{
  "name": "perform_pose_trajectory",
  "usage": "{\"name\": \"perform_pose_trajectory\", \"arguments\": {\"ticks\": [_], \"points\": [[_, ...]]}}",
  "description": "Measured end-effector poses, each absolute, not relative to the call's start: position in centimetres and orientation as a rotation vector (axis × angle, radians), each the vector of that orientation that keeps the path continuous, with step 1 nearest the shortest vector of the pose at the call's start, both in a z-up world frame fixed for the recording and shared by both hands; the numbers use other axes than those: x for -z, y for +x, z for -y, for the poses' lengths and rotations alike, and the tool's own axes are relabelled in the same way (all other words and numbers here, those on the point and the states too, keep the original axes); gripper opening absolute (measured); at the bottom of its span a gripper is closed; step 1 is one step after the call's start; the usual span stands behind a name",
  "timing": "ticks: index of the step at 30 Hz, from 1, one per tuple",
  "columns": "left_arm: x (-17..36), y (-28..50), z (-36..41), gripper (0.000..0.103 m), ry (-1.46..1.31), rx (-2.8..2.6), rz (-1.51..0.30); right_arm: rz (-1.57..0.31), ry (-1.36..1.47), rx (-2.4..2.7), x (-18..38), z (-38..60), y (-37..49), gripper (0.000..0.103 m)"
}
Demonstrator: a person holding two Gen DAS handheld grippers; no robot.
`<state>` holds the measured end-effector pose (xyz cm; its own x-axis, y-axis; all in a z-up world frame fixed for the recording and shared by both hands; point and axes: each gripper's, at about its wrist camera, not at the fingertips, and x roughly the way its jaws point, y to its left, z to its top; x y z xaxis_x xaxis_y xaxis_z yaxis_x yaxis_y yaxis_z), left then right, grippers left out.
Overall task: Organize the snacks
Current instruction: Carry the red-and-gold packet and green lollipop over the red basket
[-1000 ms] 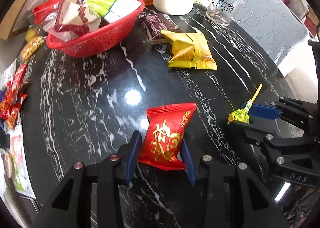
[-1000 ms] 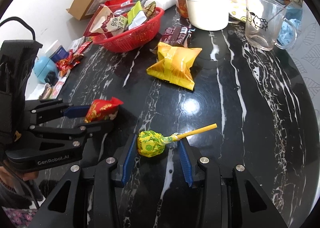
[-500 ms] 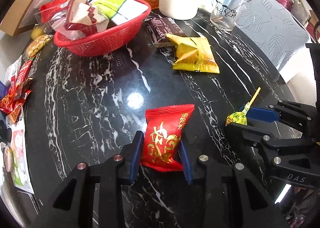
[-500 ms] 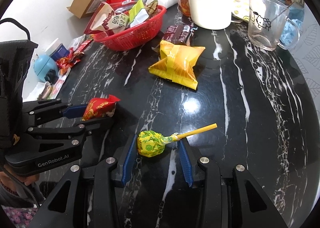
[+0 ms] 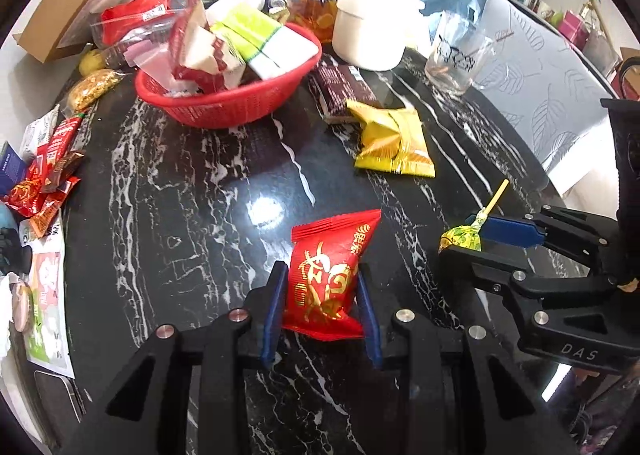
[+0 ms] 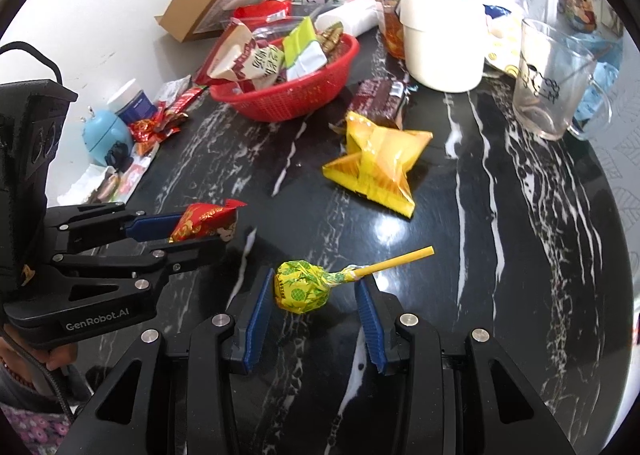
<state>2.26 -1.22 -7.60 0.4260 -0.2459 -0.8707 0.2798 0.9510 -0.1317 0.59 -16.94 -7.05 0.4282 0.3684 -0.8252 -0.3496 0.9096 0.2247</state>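
Observation:
A red snack packet (image 5: pixel 324 279) with gold print stands between the blue pads of my left gripper (image 5: pixel 320 271), which is shut on it just above the black marble table (image 5: pixel 180 215). The right wrist view shows the same packet (image 6: pixel 200 221) in the left gripper (image 6: pixel 200 227) at the left. My right gripper (image 6: pixel 314 281) is shut on a yellow-green lollipop (image 6: pixel 300 289), whose yellow stick points right past one pad. From the left wrist, the right gripper (image 5: pixel 464 243) sits at the right. A red basket (image 5: pixel 232 111) full of snacks stands at the back.
A yellow packet (image 5: pixel 390 143) and a brown chocolate packet (image 5: pixel 340 89) lie between the grippers and the basket (image 6: pixel 292 99). Behind are a white pot (image 5: pixel 372 27) and a glass mug (image 6: pixel 552 83). Loose red sachets (image 5: pixel 44 179) lie at the table's left edge.
The left jaws closed onto the red packet and squeezed it narrower, and the left gripper rose a little with it. The right gripper and its lollipop stayed put.

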Motion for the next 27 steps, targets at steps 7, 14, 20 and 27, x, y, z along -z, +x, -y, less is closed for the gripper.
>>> {"name": "perform_pose_trajectory", "arguments": {"ticks": [7,14,20,27], "points": [[5.5,2.7,0.7,0.033,0.006,0.319,-1.029,-1.005,0.007,-0.471,5.7,16.4,1.0,0.041],[3.1,3.3,-0.1,0.033,-0.022,0.312,-0.955,-0.959,0.0,-0.494,3.9,15.9,1.8,0.041],[0.5,4.4,-0.7,0.033,-0.049,0.311,-0.879,-0.901,-0.03,-0.514,1.6,15.4,3.1,0.041],[-2.4,6.0,-1.0,0.033,-0.049,0.315,-0.792,-0.858,-0.047,-0.528,-0.7,14.6,5.6,0.041]]}}
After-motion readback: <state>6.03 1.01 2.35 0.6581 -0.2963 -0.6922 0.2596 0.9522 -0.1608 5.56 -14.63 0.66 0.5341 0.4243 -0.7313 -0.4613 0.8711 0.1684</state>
